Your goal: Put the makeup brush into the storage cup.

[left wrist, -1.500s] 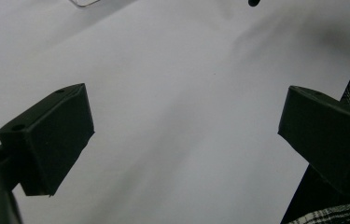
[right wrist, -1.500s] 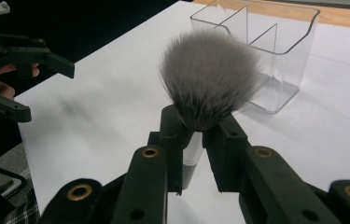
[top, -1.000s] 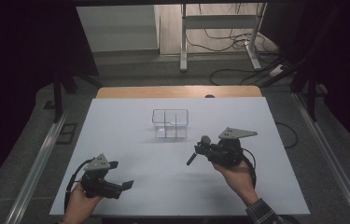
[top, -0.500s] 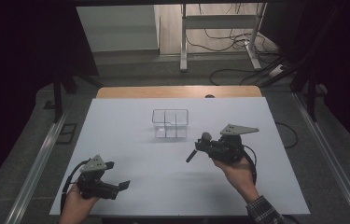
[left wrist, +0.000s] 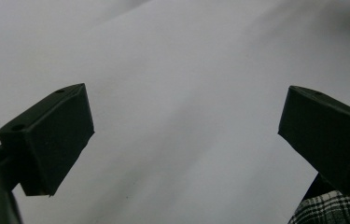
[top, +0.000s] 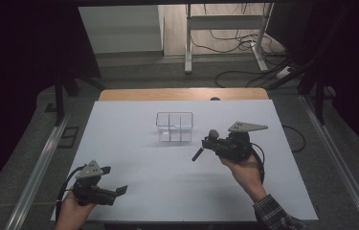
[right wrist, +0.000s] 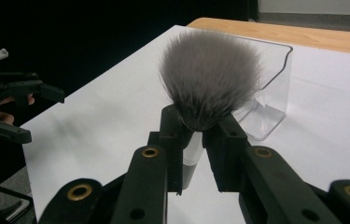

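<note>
My right gripper (top: pixel 210 143) is shut on a make-up brush (top: pixel 197 154), held a little above the white table at the right of the middle. In the right gripper view the jaws clamp the brush just under its fluffy grey head (right wrist: pixel 210 79), and the clear handle hangs below. A clear plastic organiser (top: pixel 174 127) with several compartments stands just beyond the brush (right wrist: pixel 270 93). My left gripper (top: pixel 119 191) is near the front left edge, open, with nothing between its jaws (left wrist: pixel 186 135).
A white sheet (top: pixel 134 158) covers the table, with a strip of bare wood (top: pixel 182 94) at the far edge. Cables and a metal stand (top: pixel 225 43) are on the floor beyond. A plaid sleeve (top: pixel 275 215) comes in at the bottom right.
My right gripper has carried the brush slightly farther from the person, towards the organiser. The left gripper has drifted a little to the left near the front edge.
</note>
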